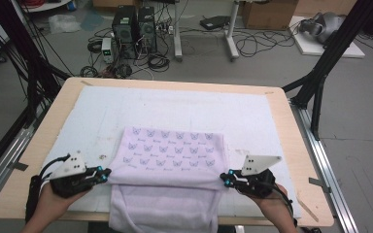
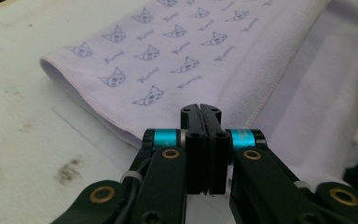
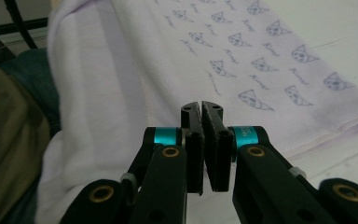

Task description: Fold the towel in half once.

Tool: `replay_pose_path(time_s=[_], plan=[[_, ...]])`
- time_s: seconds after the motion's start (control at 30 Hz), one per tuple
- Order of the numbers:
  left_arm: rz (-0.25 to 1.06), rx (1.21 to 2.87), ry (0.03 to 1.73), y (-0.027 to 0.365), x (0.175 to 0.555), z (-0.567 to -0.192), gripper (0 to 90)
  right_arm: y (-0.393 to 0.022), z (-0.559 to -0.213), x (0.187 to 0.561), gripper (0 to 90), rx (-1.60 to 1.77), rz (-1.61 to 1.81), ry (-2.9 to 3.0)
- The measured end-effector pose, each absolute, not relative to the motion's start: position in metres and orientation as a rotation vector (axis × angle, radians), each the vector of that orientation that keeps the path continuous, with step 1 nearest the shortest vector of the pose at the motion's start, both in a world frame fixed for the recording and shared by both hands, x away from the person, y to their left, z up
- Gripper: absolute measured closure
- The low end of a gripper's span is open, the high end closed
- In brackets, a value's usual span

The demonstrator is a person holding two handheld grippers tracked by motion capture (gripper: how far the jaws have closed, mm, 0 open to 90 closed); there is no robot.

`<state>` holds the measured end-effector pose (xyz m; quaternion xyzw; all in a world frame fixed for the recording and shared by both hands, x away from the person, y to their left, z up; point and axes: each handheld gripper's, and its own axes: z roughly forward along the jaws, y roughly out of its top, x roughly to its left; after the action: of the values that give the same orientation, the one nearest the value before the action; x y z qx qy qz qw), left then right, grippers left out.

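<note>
Left tongs (image 1: pixel 108 174) closed, right tongs (image 1: pixel 223 177) closed — pointing inward (level)

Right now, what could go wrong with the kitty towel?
1. The towel hangs partly over the near table edge. If pulled toward the person, it might slide off.
2. The left gripper and right gripper sit at the fold's two ends with jaws shut. In the gripper views they may hold no cloth, so the fold could flop open or stay behind when they move.
</note>
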<state>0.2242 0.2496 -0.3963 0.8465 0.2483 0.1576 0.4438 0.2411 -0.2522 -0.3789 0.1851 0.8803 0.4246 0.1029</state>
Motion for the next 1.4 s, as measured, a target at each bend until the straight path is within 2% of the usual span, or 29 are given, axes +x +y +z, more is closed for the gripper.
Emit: replay_pose_path(time_s=[0.1, 0.17, 0.3, 0.67, 0.9, 1.1, 1.2, 1.23, 1.27, 1.3, 1.37, 1.4], plan=[[0.368, 2.118, 0.595, 0.249, 0.213, -0.405, 87.0, -0.253, -0.385, 0.231, 86.3, 0.544, 1.271, 2.623], [0.364, 2.126, 0.610, 0.248, 0.215, -0.409, 76.6, -0.255, -0.389, 0.231, 78.0, 0.571, 1.280, 2.633], [0.385, 2.102, 0.647, 0.247, 0.235, -0.407, 66.3, -0.258, -0.389, 0.247, 71.9, 0.630, 1.301, 2.611], [0.453, 2.048, 0.748, 0.230, 0.329, -0.402, 58.5, -0.254, -0.393, 0.343, 58.9, 0.761, 1.259, 2.538], [0.383, 2.012, 0.921, 0.232, 0.386, -0.409, 47.5, -0.250, -0.400, 0.392, 45.5, 0.843, 1.178, 2.534], [0.292, 2.022, 1.031, 0.229, 0.410, -0.434, 37.4, -0.250, -0.419, 0.413, 39.7, 0.922, 1.135, 2.582], [0.271, 2.061, 1.044, 0.226, 0.414, -0.443, 37.9, -0.246, -0.428, 0.418, 40.9, 0.935, 1.126, 2.617], [0.298, 2.070, 1.032, 0.224, 0.413, -0.443, 39.4, -0.245, -0.431, 0.419, 44.4, 0.938, 1.108, 2.634], [0.310, 2.075, 1.025, 0.223, 0.412, -0.443, 43.2, -0.243, -0.434, 0.420, 52.7, 0.932, 1.092, 2.659], [0.323, 2.082, 1.026, 0.223, 0.412, -0.443, 50.0, -0.241, -0.437, 0.420, 58.6, 0.933, 1.070, 2.682], [0.291, 2.085, 0.994, 0.223, 0.412, -0.442, 65.8, -0.241, -0.438, 0.420, 80.4, 0.923, 1.131, 2.690], [0.288, 2.088, 0.984, 0.223, 0.411, -0.442, 75.3, -0.240, -0.438, 0.420, 82.0, 0.919, 1.136, 2.704]])
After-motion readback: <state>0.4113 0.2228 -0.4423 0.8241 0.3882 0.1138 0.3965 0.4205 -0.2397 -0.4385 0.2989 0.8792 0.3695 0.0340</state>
